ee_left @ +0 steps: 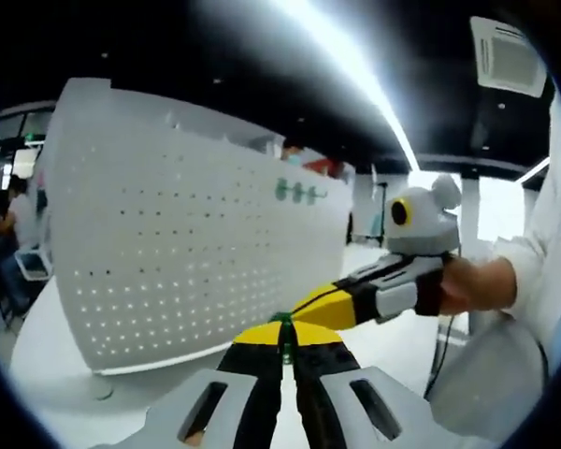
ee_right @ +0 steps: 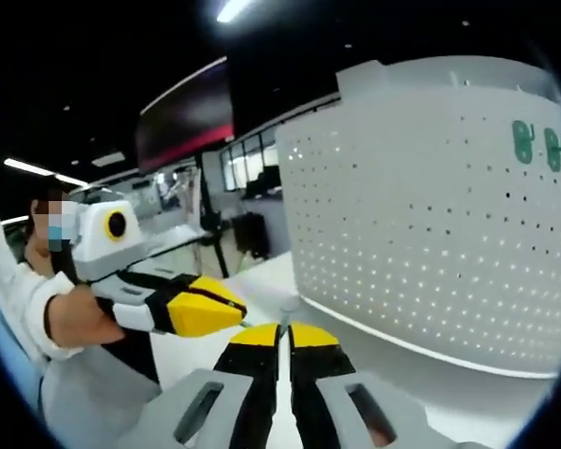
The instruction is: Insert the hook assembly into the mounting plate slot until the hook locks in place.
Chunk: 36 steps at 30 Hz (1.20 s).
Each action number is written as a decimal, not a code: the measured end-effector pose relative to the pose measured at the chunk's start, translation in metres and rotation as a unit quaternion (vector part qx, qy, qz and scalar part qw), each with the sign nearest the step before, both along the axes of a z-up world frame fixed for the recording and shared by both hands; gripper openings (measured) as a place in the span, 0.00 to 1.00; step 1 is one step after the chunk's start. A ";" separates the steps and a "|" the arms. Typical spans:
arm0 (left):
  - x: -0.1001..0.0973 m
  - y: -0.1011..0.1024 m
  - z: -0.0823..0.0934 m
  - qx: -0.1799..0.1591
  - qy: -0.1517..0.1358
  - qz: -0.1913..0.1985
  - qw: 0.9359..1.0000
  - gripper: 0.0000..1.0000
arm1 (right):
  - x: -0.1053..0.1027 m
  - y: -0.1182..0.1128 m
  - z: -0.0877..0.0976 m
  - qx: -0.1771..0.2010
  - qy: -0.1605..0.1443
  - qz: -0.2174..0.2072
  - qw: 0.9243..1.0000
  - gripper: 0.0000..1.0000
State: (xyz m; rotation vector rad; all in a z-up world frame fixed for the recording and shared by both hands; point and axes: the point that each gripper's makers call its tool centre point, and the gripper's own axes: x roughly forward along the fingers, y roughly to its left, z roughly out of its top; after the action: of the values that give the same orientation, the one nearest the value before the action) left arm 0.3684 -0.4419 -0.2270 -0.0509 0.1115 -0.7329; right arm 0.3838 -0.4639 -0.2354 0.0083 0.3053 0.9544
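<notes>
Left gripper (ee_left: 285,348) fingers pinch green hook (ee_left: 284,323); right gripper (ee_right: 282,342) fingers closed on small pale part (ee_right: 287,306) — near white pegboard (ee_right: 430,234).

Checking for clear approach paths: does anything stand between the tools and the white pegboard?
Nothing visible does. The left tool, pinching a small green piece, and the right tool, shut on a small pale piece, face the pegboard across bare white tabletop. Green hooks hang high on it.
</notes>
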 end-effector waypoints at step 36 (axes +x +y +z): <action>0.001 0.002 0.008 0.043 -0.044 0.022 0.998 0.15 | 0.015 -0.020 0.035 0.014 -0.032 -0.030 0.999 0.00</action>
State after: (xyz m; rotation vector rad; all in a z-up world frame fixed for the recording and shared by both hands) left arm 0.3691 -0.4402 -0.2187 0.0615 0.0583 -0.6843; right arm 0.3986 -0.4837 -0.2001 0.0122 0.2317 0.8965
